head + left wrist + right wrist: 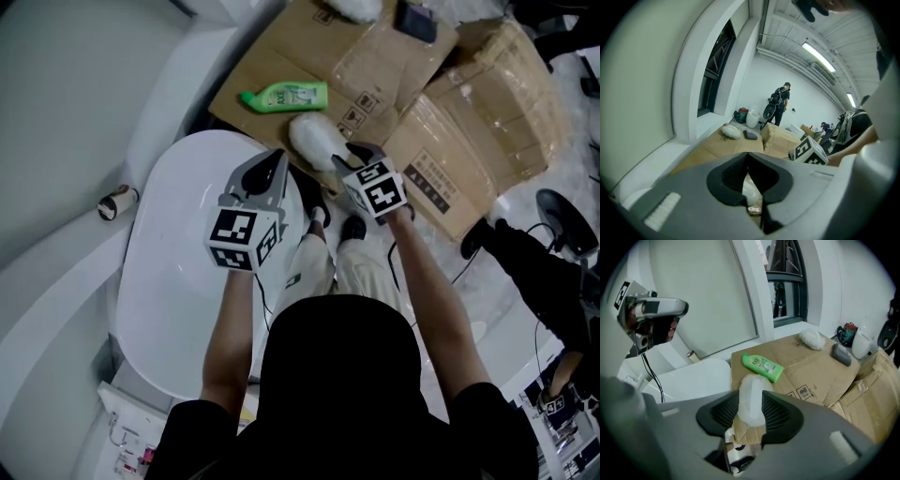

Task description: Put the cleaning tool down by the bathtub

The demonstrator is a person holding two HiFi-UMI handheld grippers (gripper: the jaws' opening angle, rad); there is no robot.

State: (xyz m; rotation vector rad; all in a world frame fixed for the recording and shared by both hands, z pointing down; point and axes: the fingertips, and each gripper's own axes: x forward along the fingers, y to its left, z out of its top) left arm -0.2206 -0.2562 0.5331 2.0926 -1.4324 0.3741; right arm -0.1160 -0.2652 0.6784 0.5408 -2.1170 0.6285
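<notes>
The cleaning tool is a white oblong pad. My right gripper is shut on it, and in the right gripper view the cleaning tool stands upright between the dark pads of my right gripper. It hangs over flattened cardboard just beyond the far end of the white bathtub. My left gripper is over the tub's far rim, beside the right one. Seen from the left gripper view, my left gripper is shut with nothing in it.
A green bottle lies on the cardboard past the tool. Further back lie another white pad and a dark object. Cardboard boxes stand at the right. A paper roll sits on the ledge left of the tub.
</notes>
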